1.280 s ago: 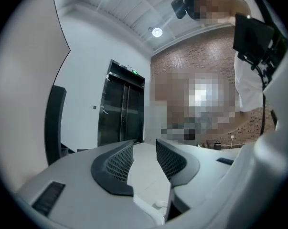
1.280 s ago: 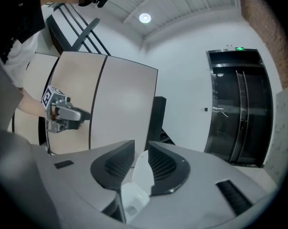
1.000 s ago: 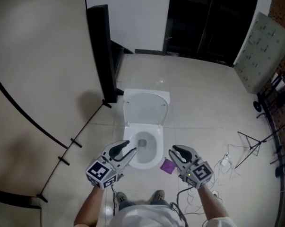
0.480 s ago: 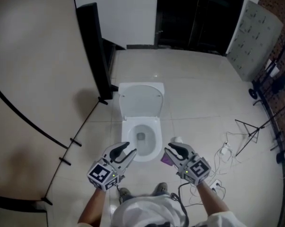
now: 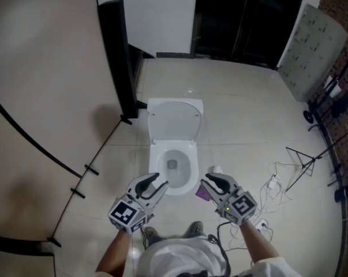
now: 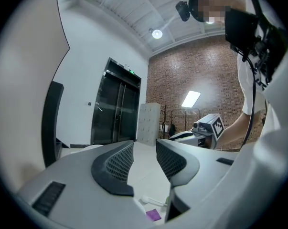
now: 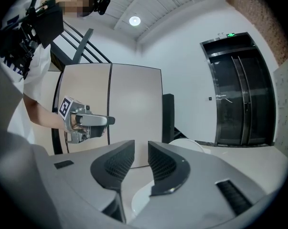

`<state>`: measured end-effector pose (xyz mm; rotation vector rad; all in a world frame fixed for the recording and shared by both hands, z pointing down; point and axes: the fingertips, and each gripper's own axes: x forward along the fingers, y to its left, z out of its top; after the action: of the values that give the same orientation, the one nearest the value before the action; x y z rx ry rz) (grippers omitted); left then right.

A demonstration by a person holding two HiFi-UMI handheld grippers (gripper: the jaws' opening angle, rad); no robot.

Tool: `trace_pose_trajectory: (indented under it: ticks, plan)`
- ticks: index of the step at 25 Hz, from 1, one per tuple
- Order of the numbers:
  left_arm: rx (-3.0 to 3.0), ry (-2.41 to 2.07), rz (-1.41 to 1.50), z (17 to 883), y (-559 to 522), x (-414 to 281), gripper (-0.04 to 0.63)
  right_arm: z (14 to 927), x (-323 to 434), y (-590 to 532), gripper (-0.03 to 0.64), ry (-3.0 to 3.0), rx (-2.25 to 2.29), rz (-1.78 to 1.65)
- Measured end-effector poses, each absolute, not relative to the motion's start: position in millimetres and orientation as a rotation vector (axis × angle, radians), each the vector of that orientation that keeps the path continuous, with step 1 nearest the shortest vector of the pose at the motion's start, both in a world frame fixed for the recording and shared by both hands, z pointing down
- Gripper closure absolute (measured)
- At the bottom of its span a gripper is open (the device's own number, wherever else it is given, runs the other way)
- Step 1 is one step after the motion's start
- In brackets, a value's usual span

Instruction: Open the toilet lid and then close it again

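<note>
The toilet lid (image 5: 175,120) is seen raised at 12 o'clock of the bowl (image 5: 172,167). The left gripper (image 5: 160,181) is held at the bowl's 7 o'clock and the right gripper (image 5: 207,180) at 4 o'clock (both released, nothing between the jaws).

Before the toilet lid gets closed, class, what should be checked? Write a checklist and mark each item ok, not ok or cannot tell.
1. White toilet lid raised: ok.
2. Left gripper empty, fingers apart: ok.
3. Right gripper empty, fingers apart: ok.
4. A gripper on the lid: not ok; both hover by the front of the white ceramic bowl.
5. Bowl rim free of obstructions: ok.
6. Whether the seat is up with the lid: cannot tell.
</note>
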<state>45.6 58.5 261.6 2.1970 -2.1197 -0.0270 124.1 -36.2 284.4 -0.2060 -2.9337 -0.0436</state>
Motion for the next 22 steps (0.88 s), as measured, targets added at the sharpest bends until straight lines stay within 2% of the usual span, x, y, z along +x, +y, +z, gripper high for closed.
trace_pose_trajectory:
  ticks: [14,22]
  plan:
    - [2.230,-2.200,0.010,244.2,81.7,8.6,0.449,287.1,93.6,-27.7,0.525,-2.888,-0.189,-0.070]
    - [2.072,-2.305,-0.063,256.6,13.7,25.9,0.449,307.5,96.4,-92.0,0.525,-2.855,-0.448,-0.169]
